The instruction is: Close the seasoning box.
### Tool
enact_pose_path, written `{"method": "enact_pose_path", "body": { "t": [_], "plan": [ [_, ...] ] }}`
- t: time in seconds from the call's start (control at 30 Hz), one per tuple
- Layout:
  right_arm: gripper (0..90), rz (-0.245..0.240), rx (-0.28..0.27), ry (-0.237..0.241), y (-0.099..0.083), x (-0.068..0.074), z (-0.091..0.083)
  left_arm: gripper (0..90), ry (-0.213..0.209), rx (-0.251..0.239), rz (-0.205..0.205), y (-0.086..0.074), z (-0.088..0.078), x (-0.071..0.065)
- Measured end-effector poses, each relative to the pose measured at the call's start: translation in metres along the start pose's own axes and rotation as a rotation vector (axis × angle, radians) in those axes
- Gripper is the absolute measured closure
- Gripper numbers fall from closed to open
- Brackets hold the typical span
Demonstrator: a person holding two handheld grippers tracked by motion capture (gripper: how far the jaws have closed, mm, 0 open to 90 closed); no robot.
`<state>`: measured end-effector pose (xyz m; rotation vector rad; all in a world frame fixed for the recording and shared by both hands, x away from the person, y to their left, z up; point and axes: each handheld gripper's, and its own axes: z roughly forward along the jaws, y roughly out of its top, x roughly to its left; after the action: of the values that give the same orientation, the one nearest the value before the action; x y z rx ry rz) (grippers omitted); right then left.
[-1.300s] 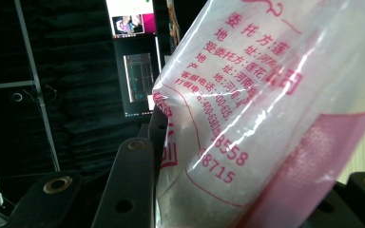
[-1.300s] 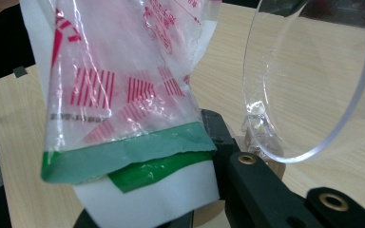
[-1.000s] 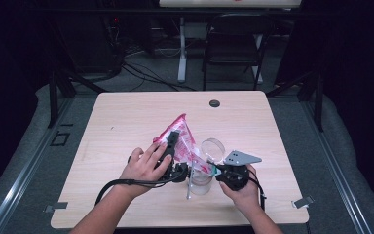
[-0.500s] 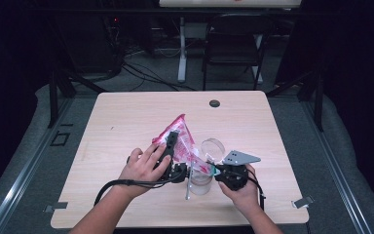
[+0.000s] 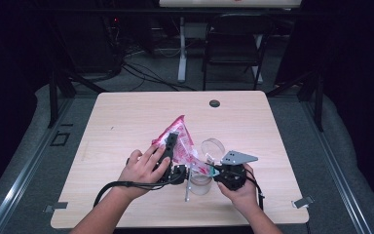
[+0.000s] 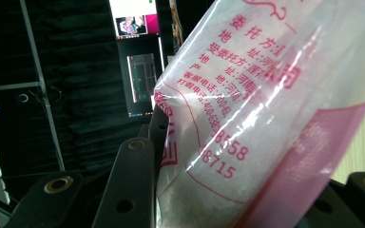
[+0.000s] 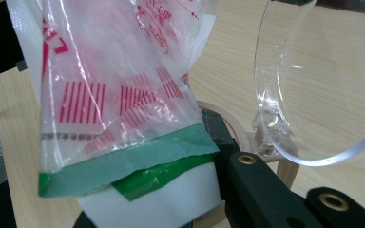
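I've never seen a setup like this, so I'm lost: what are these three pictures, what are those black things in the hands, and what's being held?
A person sits at a wooden table and works with a hand-held grasping tool in each hand rather than with bare fingers. The high view comes from a fixed camera above, looking down on the table. The other two pictures come from small cameras riding on each tool, looking along its black jaws. The left tool has its jaws around a clear plastic bag with pink print and white grains inside. The right tool is shut on the bag's green-edged end. A clear glass jar with its lid swung open stands on the table right beside the bag.
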<state>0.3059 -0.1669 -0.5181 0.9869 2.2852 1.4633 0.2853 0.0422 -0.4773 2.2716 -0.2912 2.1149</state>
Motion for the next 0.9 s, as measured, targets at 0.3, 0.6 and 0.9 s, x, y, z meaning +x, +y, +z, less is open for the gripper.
{"method": "enact_pose_path", "body": {
  "t": [0.3, 0.6, 0.9],
  "plan": [
    [90.0, -0.004, 0.022, -0.003, -0.0006, 0.0, 0.0025, 69.5, -0.003, -0.004, -0.007, 0.0008, -0.001, -0.0011],
    [90.0, -0.002, 0.028, -0.005, -0.0007, 0.0003, 0.0035, 69.4, 0.002, -0.008, -0.001, 0.0021, -0.002, 0.0006],
    [90.0, -0.011, 0.035, -0.002, -0.0008, 0.001, 0.0066, 69.3, 0.009, -0.012, 0.017, 0.0021, -0.0022, 0.0017]
  ]
}}
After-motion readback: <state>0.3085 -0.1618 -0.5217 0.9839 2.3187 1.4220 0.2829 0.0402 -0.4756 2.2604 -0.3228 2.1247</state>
